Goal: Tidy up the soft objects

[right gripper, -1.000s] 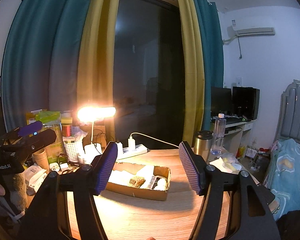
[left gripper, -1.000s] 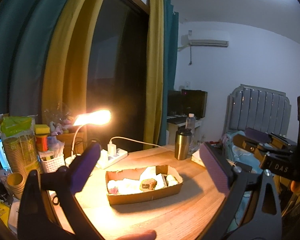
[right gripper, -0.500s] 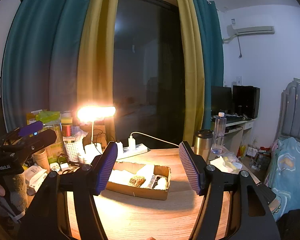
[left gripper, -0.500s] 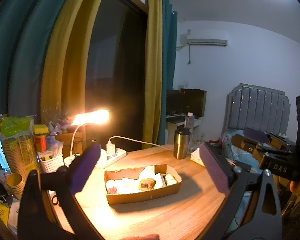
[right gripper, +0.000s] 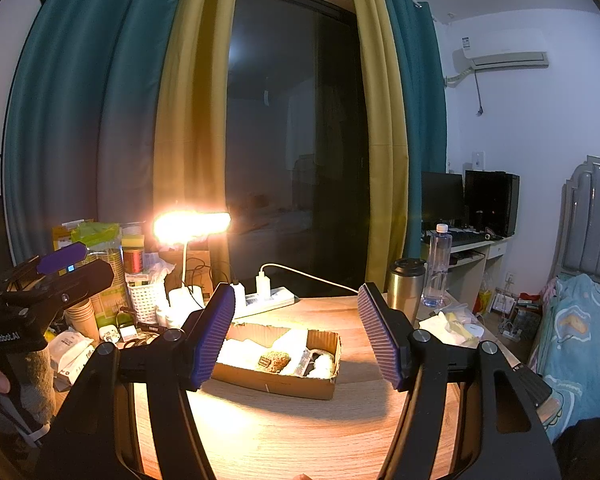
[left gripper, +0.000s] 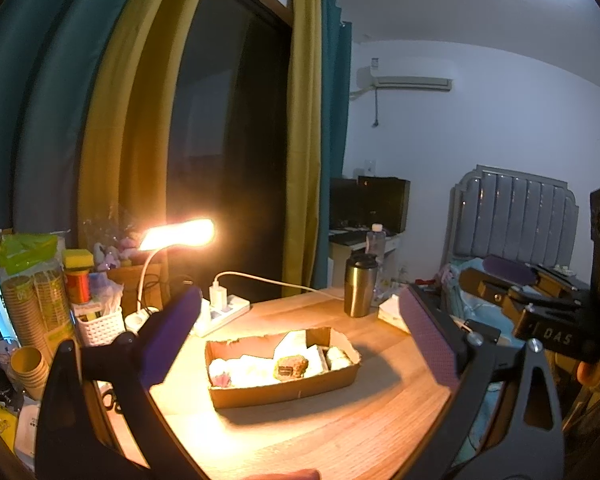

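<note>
Jaws of both grippers gape empty above the lamp-lit wooden table (left gripper: 340,432) bearing a cardboard box (left gripper: 284,390).

- Dim room; the desk lamp (left gripper: 177,233) glares warm orange at nine o'clock, overexposed.
- Cardboard box (left gripper: 284,388) casts shadow toward four o'clock.
- Fisheye bends edges.

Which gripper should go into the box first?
Right gripper, marginally: the box sits centred between its open jaws. Left gripper is open too, box equally framed.
</note>
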### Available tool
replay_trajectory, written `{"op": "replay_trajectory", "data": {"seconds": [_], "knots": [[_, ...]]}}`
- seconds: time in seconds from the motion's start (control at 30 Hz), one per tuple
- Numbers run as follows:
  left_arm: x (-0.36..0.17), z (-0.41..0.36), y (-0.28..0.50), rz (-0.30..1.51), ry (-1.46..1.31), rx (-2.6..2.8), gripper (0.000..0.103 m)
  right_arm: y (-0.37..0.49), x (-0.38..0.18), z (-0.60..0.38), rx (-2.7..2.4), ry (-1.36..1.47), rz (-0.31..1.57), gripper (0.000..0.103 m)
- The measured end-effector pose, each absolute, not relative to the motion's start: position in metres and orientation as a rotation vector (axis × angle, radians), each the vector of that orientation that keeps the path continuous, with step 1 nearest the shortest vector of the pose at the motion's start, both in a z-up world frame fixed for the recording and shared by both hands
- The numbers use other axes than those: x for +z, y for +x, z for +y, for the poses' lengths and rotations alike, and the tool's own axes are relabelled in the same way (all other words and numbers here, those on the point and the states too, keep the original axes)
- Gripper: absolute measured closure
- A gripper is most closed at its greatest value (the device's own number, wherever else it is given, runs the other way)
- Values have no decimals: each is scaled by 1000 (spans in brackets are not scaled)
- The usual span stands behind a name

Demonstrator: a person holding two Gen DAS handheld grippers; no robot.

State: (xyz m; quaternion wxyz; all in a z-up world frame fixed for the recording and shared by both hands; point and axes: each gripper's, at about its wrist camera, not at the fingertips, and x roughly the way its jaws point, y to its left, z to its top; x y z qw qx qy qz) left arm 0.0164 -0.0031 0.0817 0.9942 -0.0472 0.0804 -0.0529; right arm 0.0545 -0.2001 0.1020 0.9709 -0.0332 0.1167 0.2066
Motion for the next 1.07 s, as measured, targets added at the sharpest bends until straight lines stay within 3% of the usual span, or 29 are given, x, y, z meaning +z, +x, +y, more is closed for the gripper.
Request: {"op": "replay_trajectory", "data": {"seconds": [1.07], "knots": [[80,-6,18,186,-98,-82,3,54,99,-202,418,-63,246,36]]}}
